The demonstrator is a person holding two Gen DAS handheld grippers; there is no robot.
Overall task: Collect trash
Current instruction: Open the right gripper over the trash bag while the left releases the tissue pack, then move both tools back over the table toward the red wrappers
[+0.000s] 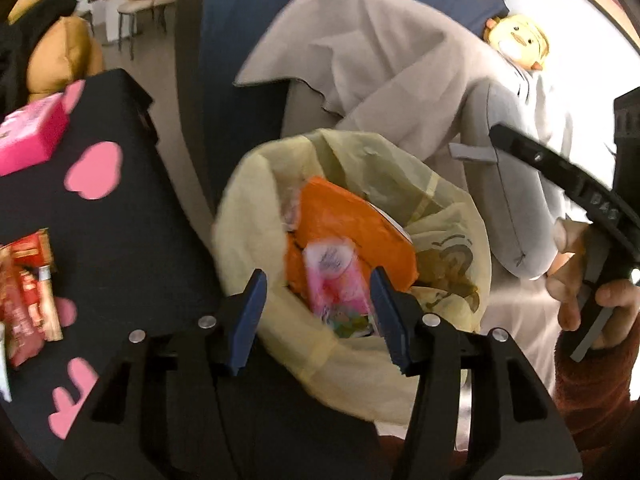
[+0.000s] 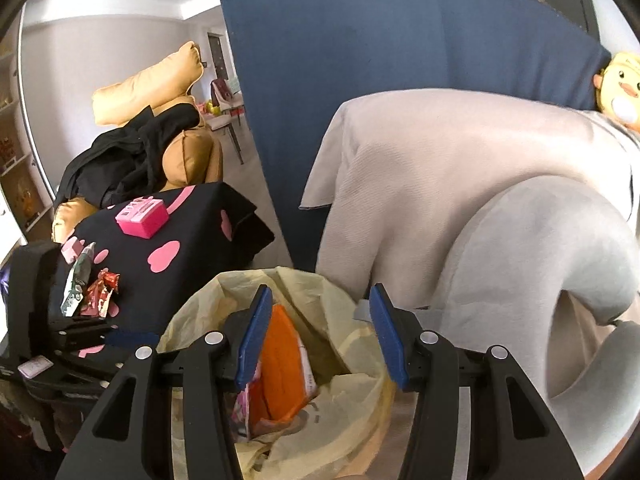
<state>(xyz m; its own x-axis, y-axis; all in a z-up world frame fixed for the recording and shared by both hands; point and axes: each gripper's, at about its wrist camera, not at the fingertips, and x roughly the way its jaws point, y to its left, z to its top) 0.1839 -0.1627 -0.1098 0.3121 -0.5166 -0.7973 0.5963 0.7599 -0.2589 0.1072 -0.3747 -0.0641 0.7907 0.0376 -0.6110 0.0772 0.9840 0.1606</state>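
— Black cloth point(image 2: 192, 220) at left: wrappers point(image 2: 94, 290) near its front edge, pink box point(image 2: 141, 216) farther back.
— Grippers?
— Left gripper point(image 1: 320, 316), right gripper point(image 2: 320, 332): both apart, empty, over the bag point(image 1: 248, 200); orange pack point(image 1: 352, 228) and pink packet point(image 1: 338, 284) inside.

bin liner point(image 1: 256, 200): thin yellow plastic, crinkled, translucent. orange pack point(image 1: 348, 224): smooth, matt. pink wrapper point(image 1: 336, 284): glossy film. table cover point(image 1: 120, 208): matt black cloth. throw point(image 2: 420, 184): beige ribbed cloth. gripper pads point(image 2: 254, 340): blue, matt.

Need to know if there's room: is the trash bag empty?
No. The yellow trash bag already holds an orange packet and a pink wrapper.
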